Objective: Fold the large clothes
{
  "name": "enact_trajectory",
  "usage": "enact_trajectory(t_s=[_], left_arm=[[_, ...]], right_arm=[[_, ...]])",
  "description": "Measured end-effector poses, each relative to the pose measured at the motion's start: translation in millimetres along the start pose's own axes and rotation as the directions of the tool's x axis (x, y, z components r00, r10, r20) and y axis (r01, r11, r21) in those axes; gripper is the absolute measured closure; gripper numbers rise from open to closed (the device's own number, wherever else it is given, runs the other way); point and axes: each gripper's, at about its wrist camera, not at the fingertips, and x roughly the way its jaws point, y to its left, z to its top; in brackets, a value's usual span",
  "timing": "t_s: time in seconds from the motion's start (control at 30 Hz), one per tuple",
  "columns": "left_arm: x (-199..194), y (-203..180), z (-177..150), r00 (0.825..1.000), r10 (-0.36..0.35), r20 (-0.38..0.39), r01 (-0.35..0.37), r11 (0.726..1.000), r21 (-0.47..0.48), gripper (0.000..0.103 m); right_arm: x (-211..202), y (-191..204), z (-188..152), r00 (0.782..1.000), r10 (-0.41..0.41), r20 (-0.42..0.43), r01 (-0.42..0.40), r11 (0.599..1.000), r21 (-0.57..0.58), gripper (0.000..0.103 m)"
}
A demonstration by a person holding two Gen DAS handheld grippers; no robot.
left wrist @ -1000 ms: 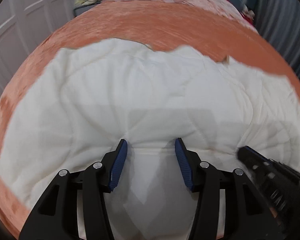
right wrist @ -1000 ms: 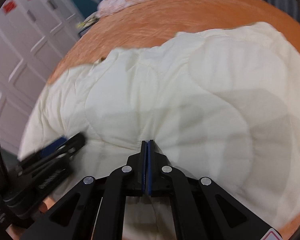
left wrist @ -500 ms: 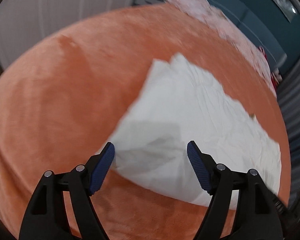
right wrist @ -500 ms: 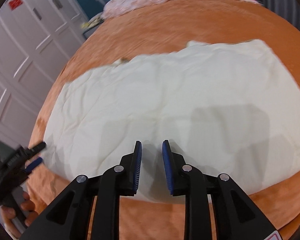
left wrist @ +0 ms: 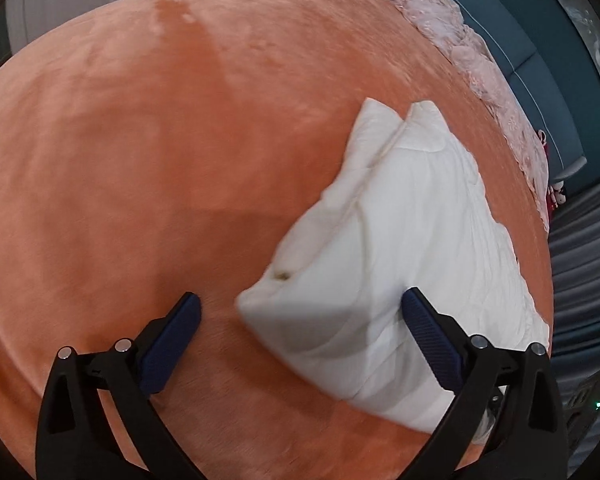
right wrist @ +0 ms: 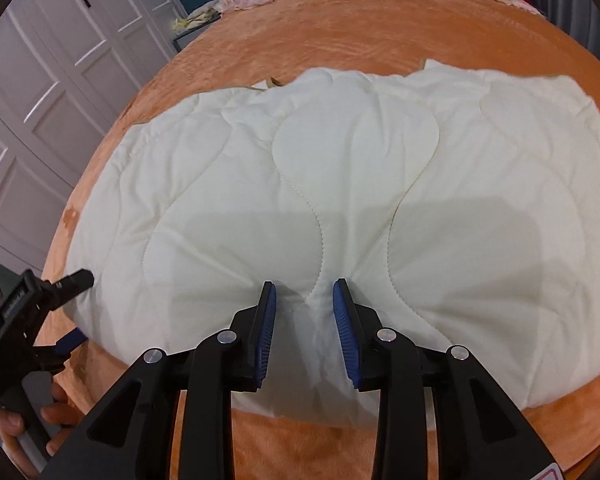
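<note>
The white quilt (right wrist: 340, 184) lies folded on the orange bed (left wrist: 140, 160), its long axis running from one hand to the other. The left gripper (left wrist: 300, 344) is opening wide over the quilt's end corner, gripping nothing. The right gripper (right wrist: 304, 332) is opening too, straddling a pinched ridge at the near edge, pads apart from it.

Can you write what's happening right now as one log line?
quilt: folded, flat on orange bedspread | left gripper: opening, at quilt corner | right gripper: opening, over near edge
</note>
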Motion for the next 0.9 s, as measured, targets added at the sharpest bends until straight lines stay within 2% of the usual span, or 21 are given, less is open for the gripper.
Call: enact_trajectory(t_s=[0.07, 0.1, 0.17, 0.2, 0.23, 0.3, 0.33, 0.43, 0.57, 0.67, 0.77, 0.9], left_arm=[[2, -9, 0, 1.000, -0.014, -0.003, 0.014, 1.000, 0.021, 0.007], [4, -16, -1, 0.999, -0.032, -0.013, 0.032, 0.999, 0.039, 0.016], [6, -28, 0, 1.000, -0.021, -0.020, 0.022, 0.998, 0.065, 0.027], [3, -30, 2, 0.999, -0.030, -0.023, 0.032, 0.997, 0.072, 0.040], [-1, -34, 2, 0.999, -0.035, -0.025, 0.037, 0.996, 0.078, 0.045], [-10, -44, 1, 0.999, -0.034, -0.015, 0.035, 0.994, 0.108, 0.062], [-16, -50, 0, 0.999, -0.032, -0.006, 0.032, 0.991, 0.130, 0.067], [-40, -73, -4, 0.998, -0.041, 0.037, 0.032, 0.979, 0.200, 0.073], [-72, -115, -14, 0.995, -0.053, 0.087, 0.023, 0.948, 0.317, 0.075], [-91, -148, -24, 0.992, -0.072, 0.107, 0.024, 0.916, 0.401, 0.076], [-102, -181, -37, 0.989, -0.095, 0.112, 0.030, 0.878, 0.477, 0.077], [-109, -213, -65, 0.989, -0.102, 0.107, 0.026, 0.830, 0.557, 0.078]], right_arm=[[3, 2, 0, 1.000, -0.014, 0.000, 0.014, 1.000, -0.024, 0.071], [5, 2, -1, 1.000, -0.019, 0.001, 0.019, 0.999, -0.034, 0.071], [7, 1, -1, 1.000, -0.020, 0.004, 0.020, 0.999, -0.040, 0.071], [8, -1, -1, 1.000, -0.018, 0.004, 0.018, 0.999, -0.037, 0.071], [9, -2, 0, 1.000, -0.016, 0.005, 0.016, 0.999, -0.036, 0.071], [10, -2, -1, 1.000, -0.020, 0.008, 0.020, 0.999, -0.043, 0.071], [11, -1, -1, 1.000, -0.022, 0.010, 0.023, 0.999, -0.046, 0.071], [8, 4, -2, 0.999, -0.033, 0.012, 0.034, 0.998, -0.062, 0.071], [-14, 3, -7, 1.000, -0.019, 0.018, 0.020, 0.999, -0.045, 0.074], [-32, -6, -16, 1.000, 0.005, 0.030, -0.004, 1.000, -0.028, 0.084], [-39, -20, -25, 0.998, 0.063, 0.010, -0.063, 0.998, 0.014, 0.091], [-31, -29, -28, 0.995, 0.096, -0.006, -0.095, 0.995, 0.029, 0.092]])
